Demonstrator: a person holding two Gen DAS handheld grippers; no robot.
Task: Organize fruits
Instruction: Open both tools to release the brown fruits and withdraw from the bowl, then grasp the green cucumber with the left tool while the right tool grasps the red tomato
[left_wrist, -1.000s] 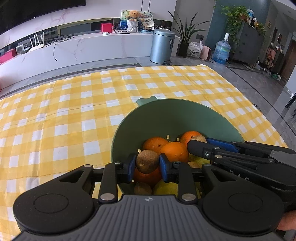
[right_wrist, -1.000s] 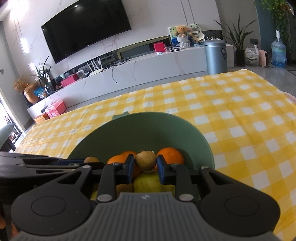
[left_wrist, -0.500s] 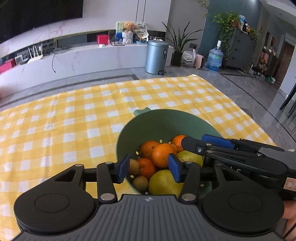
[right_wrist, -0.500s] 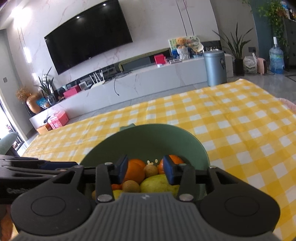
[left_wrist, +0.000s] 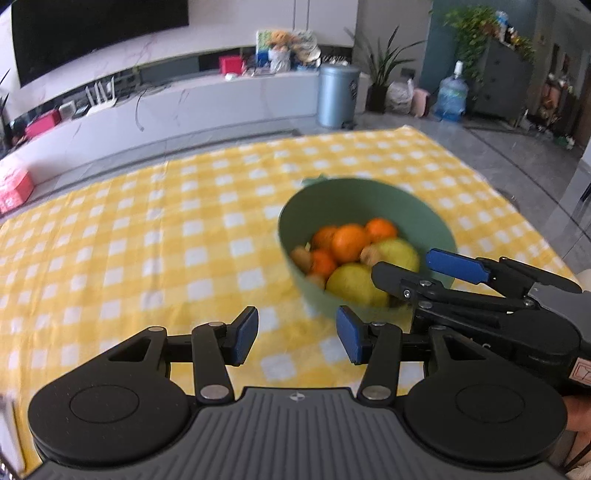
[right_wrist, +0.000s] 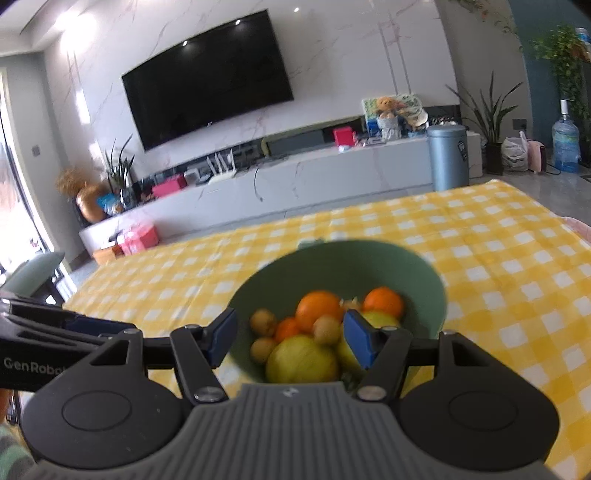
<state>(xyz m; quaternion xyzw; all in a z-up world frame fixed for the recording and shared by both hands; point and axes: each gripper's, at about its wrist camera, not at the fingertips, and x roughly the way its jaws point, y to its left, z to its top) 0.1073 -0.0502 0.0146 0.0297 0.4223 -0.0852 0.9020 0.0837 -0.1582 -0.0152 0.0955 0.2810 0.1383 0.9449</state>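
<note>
1. Fruits (right_wrist: 317, 332) fill a green bowl (left_wrist: 436, 225) on the yellow-checked tablecloth (left_wrist: 147, 236): oranges (left_wrist: 349, 242), two yellow-green pears (right_wrist: 302, 360) and several small brown fruits (right_wrist: 263, 322). In the left wrist view we see the bowl right of centre; in the right wrist view it sits in the lower middle of the frame.
2. Around the table we see a trash can (right_wrist: 448, 157) in the upper right of the right wrist view, a water jug (right_wrist: 565, 142) at the far right edge, and a television (right_wrist: 208, 77) on the wall in the upper centre, above a long white console (right_wrist: 295, 182).
3. Our left gripper (left_wrist: 297, 334) is spread wide and holds nothing; only tablecloth lies between its blue pads (left_wrist: 246, 334). The bowl lies above and to the right of it, near but apart.
4. Our right gripper (right_wrist: 291, 338) is also spread apart and empty. In its own view the bowl's near rim and the fruit pile show between its blue pads (right_wrist: 359, 339).
5. In the left wrist view the right gripper reaches in from the right edge, its fingers crossing in front of the bowl's near right rim and hiding part of one pear.
</note>
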